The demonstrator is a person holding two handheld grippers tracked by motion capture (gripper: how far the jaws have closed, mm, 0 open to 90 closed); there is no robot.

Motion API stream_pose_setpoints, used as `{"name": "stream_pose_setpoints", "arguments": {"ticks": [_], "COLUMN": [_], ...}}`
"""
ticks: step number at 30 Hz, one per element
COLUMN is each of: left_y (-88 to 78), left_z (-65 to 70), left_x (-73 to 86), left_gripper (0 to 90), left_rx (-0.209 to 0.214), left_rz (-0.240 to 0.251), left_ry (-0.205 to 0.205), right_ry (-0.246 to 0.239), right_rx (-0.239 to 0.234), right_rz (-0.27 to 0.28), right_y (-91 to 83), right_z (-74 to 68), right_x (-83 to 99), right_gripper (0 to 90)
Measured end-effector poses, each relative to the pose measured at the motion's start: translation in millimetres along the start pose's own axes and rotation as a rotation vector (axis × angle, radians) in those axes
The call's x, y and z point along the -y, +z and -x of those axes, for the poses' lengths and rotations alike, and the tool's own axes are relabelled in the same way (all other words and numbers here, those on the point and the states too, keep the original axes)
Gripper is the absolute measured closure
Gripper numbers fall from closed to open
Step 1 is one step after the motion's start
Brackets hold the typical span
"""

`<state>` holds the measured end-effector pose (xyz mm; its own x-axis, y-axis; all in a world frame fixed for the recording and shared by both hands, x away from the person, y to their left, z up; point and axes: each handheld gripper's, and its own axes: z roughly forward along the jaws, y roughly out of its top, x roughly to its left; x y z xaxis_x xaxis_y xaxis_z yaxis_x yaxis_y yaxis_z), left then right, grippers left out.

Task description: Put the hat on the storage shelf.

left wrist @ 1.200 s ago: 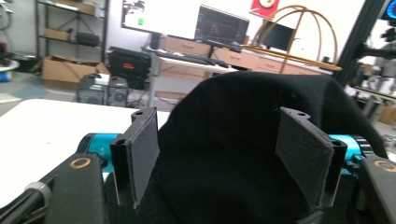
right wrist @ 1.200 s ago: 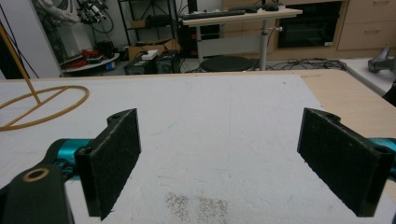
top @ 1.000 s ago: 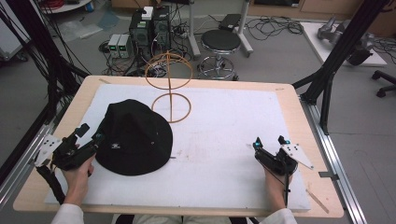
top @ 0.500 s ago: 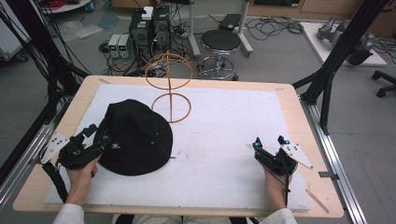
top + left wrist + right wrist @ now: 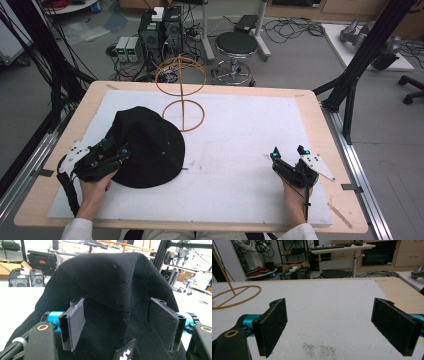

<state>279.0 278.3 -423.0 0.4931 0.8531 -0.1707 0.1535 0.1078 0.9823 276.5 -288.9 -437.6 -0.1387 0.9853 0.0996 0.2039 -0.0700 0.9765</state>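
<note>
The wooden desk (image 5: 327, 135) carries a white mat (image 5: 240, 150) that covers most of its top. On the left half of that mat lies a black hat (image 5: 150, 145), crown up, its brim spread flat on the white surface; a small patch with white marks (image 5: 124, 353) is sewn to the cloth near the bottom of the left gripper view. Just beyond the hat, toward the far edge of the desk, stands a wire stand (image 5: 181, 95) of yellowish metal: one ring lies on the mat and a second ring sits higher on a thin upright stem. The lower ring lies close to the hat's far side, and whether they touch cannot be told.

The left tool (image 5: 116, 150) is at the hat's left edge, over the brim, in the person's left hand (image 5: 95, 187). Its jaws stand wide, one to each side of the crown, and the pads (image 5: 76, 320) do not press on the cloth.

The right tool (image 5: 289, 152) rests low on the right part of the mat, well apart from the hat, in the person's right hand (image 5: 295, 192). Its jaws are also wide, with only bare mat between the pads (image 5: 273, 323).
</note>
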Motion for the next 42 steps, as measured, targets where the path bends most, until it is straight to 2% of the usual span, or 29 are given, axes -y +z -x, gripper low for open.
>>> {"name": "stream_pose_setpoints", "arguments": {"ticks": [9, 12, 19, 32, 38, 41, 42], "left_y": [6.0, 10.6, 13.4, 14.6, 15.0, 15.6, 15.4], "left_z": [1.6, 1.1, 0.2, 0.0, 0.5, 1.1, 2.4], "left_x": [5.8, 12.0, 13.9, 16.6, 17.0, 17.4, 17.2], "left_gripper": [30.3, 30.4, 31.3, 35.3, 40.9, 47.2, 49.7], "left_rx": [0.002, -0.025, -0.059, -0.081, -0.079, -0.072, -0.068], "left_rz": [-0.05, -0.059, -0.069, -0.069, -0.071, -0.073, -0.071], "left_ry": [0.028, 0.045, 0.06, 0.064, 0.066, 0.063, 0.075], "right_ry": [-0.002, 0.001, -0.008, -0.01, -0.012, -0.009, -0.011], "right_rx": [-0.002, -0.002, -0.004, -0.004, -0.004, -0.007, -0.006], "right_rz": [0.001, -0.005, -0.003, 0.0, 0.001, -0.002, -0.001], "right_y": [0.1, 0.2, 0.4, -0.3, -0.1, -0.1, 0.3], "right_z": [-0.1, -1.0, -1.3, -1.8, -2.6, -2.8, -2.6], "right_x": [0.0, 0.2, 0.2, 0.1, 0.1, 0.2, 0.2], "right_gripper": [12.7, 12.7, 12.9, 12.9, 12.9, 13.0, 13.0]}}
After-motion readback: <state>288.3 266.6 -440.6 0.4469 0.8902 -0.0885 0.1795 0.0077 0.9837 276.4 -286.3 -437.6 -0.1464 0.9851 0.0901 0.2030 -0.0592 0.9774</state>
